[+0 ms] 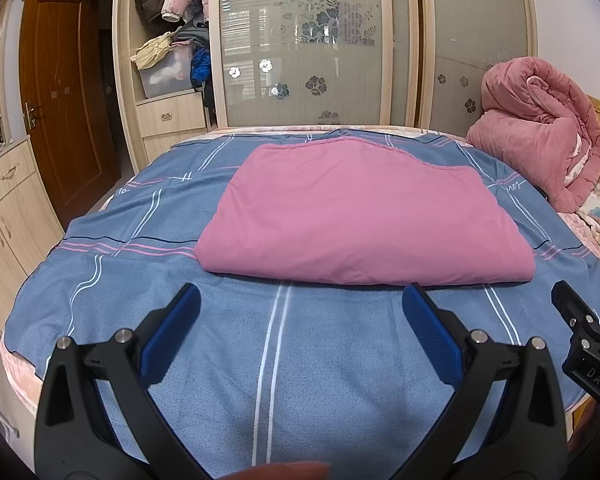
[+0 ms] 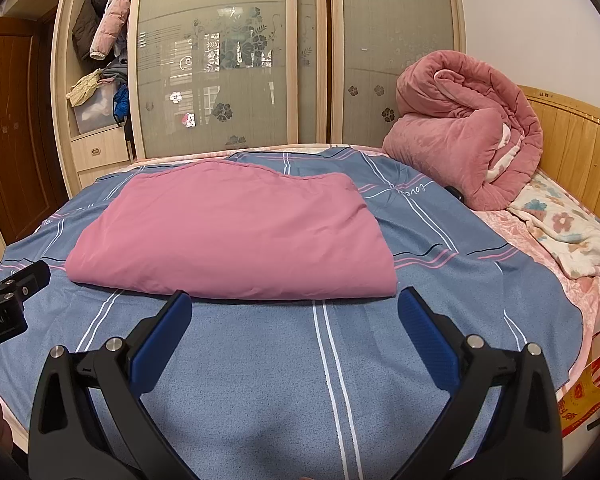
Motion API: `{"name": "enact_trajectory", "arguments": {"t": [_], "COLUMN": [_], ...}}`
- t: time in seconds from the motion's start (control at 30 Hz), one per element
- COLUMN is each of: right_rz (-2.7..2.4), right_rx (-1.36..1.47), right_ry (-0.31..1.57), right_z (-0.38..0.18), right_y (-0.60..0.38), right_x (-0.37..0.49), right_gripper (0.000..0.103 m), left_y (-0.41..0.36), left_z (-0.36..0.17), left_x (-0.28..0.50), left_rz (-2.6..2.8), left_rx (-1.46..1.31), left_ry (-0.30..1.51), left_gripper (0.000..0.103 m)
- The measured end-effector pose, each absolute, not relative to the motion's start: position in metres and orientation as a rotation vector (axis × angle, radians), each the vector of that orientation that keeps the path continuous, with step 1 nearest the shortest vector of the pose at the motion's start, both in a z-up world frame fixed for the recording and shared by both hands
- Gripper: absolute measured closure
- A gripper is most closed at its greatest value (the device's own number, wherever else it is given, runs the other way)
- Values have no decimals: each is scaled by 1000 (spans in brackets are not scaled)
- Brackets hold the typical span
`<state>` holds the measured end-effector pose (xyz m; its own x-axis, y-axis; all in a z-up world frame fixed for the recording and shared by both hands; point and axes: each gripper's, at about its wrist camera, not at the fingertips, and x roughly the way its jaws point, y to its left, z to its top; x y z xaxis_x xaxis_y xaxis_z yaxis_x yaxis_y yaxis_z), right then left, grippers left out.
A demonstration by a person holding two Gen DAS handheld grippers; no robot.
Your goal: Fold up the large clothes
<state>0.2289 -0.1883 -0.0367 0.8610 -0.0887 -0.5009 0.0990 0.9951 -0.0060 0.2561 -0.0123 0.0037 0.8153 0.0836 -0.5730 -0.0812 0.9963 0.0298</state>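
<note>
A pink garment (image 1: 360, 212) lies folded into a flat rectangle on the blue striped bedspread (image 1: 260, 360); it also shows in the right wrist view (image 2: 236, 232). My left gripper (image 1: 300, 300) is open and empty, just short of the garment's near fold edge. My right gripper (image 2: 296, 304) is open and empty, also just short of the near edge, toward its right end. The right gripper shows at the right edge of the left wrist view (image 1: 588, 328). The left gripper shows at the left edge of the right wrist view (image 2: 8, 296).
A rolled pink quilt (image 2: 464, 128) sits at the bed's far right by the wooden headboard (image 2: 572, 148). A floral blanket (image 2: 568, 228) lies beside it. A wardrobe with frosted sliding doors (image 1: 308, 40) stands behind the bed. A yellow bag (image 2: 592, 384) sits at the right.
</note>
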Motion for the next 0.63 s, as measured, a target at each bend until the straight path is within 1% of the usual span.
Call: {"name": "enact_trajectory", "arguments": {"t": [0.63], "right_rz": [-90], "right_rx": [17], "right_ry": [531], "right_z": [-38], "right_y": [-186], "right_x": [229], "right_gripper": [1], "left_y": [-13], "left_z": [-1], "left_x": [255], "left_rz": [71], "left_rx": [0], "left_ry": [619], "left_gripper": [2]}}
